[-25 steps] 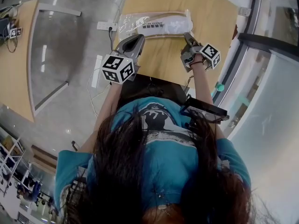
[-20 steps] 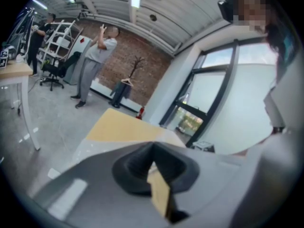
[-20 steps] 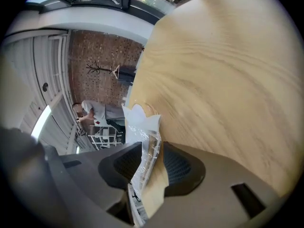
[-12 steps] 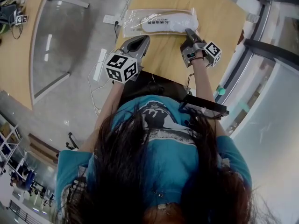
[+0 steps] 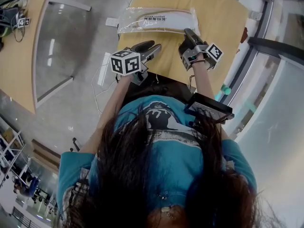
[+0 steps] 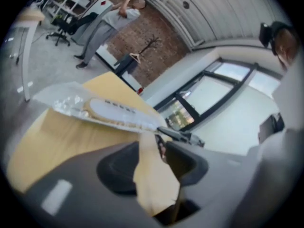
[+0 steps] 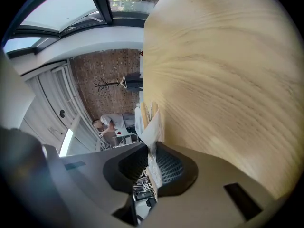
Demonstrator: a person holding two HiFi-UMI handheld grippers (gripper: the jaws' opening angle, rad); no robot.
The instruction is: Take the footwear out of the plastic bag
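The left gripper (image 5: 150, 48) hangs over the near edge of the wooden table (image 5: 223, 13). Its jaws have just been opening and stand apart, with only bare tabletop showing between them. Beyond it, a clear plastic bag (image 5: 156, 20) lies flat across the far side of the table. Inside is the footwear, a pale slipper (image 5: 166, 19) with a tan rim. A white strip on it carries a line of dark print, too small for me to read. At the bag's right end, the right gripper (image 5: 189, 33) has just been closing its jaws. They are nearly together, and the bag's thin film is pinched between the pads.
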